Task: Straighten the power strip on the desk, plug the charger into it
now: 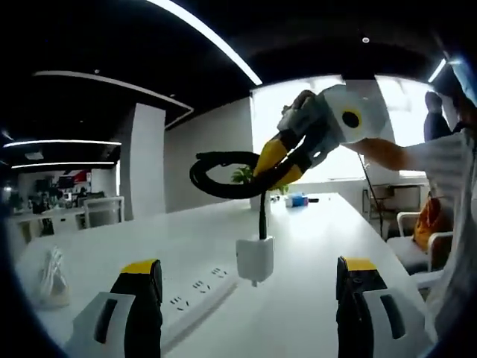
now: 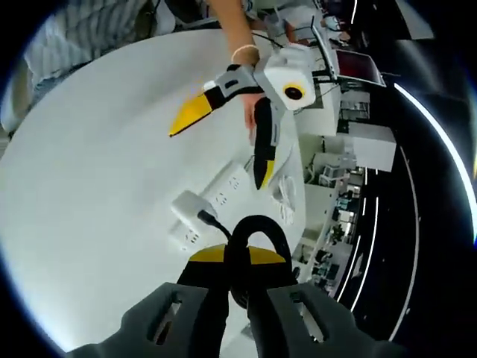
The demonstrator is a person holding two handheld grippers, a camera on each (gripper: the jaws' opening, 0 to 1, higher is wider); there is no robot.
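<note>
**Charger hangs by its cable above the power strip**

In the left gripper view, the left gripper (image 1: pixel 250 287) has its jaws wide apart and holds nothing. Between them lies the white power strip (image 1: pixel 195 293) on the white desk (image 1: pixel 320 224). The right gripper (image 1: pixel 282 165) comes from the right, its yellow-tipped jaws clamped on the looped black cable (image 1: pixel 216 173). The white charger (image 1: pixel 255 259) hangs from this cable, just above the end of the strip.

In the right gripper view, the right gripper (image 2: pixel 237 257) is closed on the black cable (image 2: pixel 250 242). The charger (image 2: pixel 186 212) is below, very near the power strip (image 2: pixel 227 186). The left gripper (image 2: pixel 223 142) hovers open over the strip.

The cable is soft, so the charger probably swings and turns freely; it looks light. For plugging, a hold on the rigid charger body itself seems better, while the other gripper steadies the light strip
</note>
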